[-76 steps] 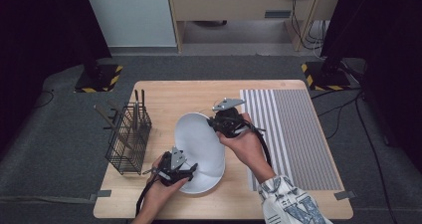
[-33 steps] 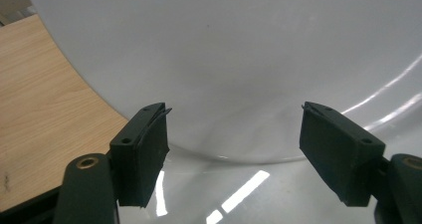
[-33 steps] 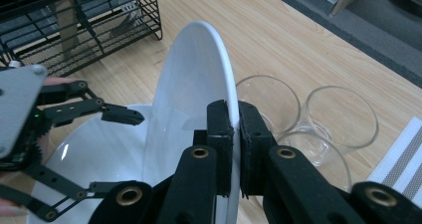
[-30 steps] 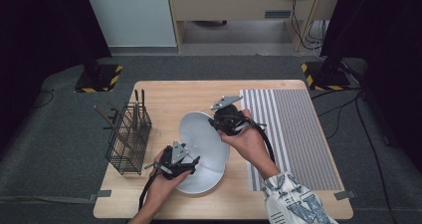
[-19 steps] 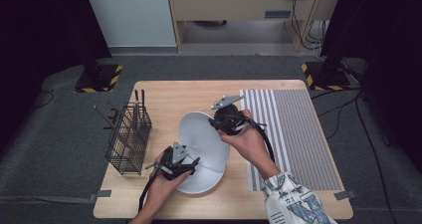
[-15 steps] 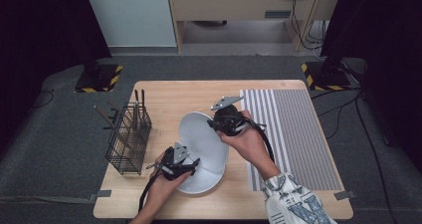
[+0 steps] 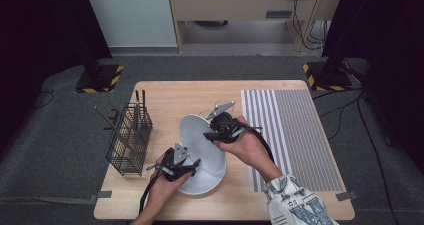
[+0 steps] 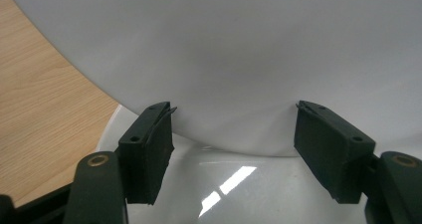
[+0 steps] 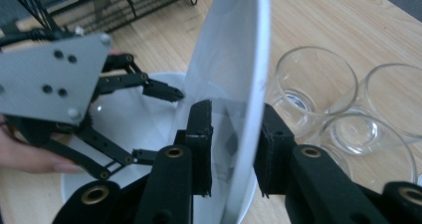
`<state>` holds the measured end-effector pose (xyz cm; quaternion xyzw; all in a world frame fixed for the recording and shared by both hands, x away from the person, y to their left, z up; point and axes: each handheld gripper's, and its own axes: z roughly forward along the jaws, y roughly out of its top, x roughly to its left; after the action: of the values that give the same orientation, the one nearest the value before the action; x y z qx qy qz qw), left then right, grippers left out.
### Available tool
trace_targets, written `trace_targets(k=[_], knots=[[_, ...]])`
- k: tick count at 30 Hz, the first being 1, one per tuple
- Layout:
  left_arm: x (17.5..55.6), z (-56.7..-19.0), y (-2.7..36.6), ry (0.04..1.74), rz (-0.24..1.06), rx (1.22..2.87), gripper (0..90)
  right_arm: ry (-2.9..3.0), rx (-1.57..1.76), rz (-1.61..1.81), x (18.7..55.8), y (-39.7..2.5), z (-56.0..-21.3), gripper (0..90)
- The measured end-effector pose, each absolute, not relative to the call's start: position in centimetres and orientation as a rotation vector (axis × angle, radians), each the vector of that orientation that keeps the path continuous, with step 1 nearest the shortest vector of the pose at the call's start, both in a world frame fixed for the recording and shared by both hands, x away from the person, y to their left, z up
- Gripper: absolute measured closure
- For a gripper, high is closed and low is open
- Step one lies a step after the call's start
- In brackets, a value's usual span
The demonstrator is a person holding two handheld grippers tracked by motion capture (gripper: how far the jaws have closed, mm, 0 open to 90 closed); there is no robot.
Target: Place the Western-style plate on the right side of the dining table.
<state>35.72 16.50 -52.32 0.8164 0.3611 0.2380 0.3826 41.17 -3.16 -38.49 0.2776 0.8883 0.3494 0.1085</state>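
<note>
Nearest us, our left gripper hangs wide open over a flat white plate by the bench front edge. Above it a second white plate stands tilted on edge, our right gripper clamped on its rim. Beyond stand glasses; a wire basket sits left.

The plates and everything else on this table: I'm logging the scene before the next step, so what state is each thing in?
Upper plate: tilted on edge, gripped at its rim.
Lower plate: flat on the table.
Right gripper: shut on the upper plate's rim.
Left gripper: open, jaws apart over the lower plate.
Glasses: upright, empty, grouped together.
Wire basket: upright, holding cutlery.
Striped mat: lying flat.
</note>
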Motion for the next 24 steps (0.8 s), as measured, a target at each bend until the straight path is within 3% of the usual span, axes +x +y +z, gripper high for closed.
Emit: trace_targets(k=[13, 24], knots=[[35.2, -52.6, 16.1, 0.897, 0.658, 2.114, 25.3, 2.619, 0.923, 1.116, 41.6, -4.1, -38.5, 82.7], [35.2, -52.0, 17.3, 0.942, 0.664, 2.063, 21.4, 2.568, 1.026, 1.191, 42.3, -4.7, -38.9, 83.0]])
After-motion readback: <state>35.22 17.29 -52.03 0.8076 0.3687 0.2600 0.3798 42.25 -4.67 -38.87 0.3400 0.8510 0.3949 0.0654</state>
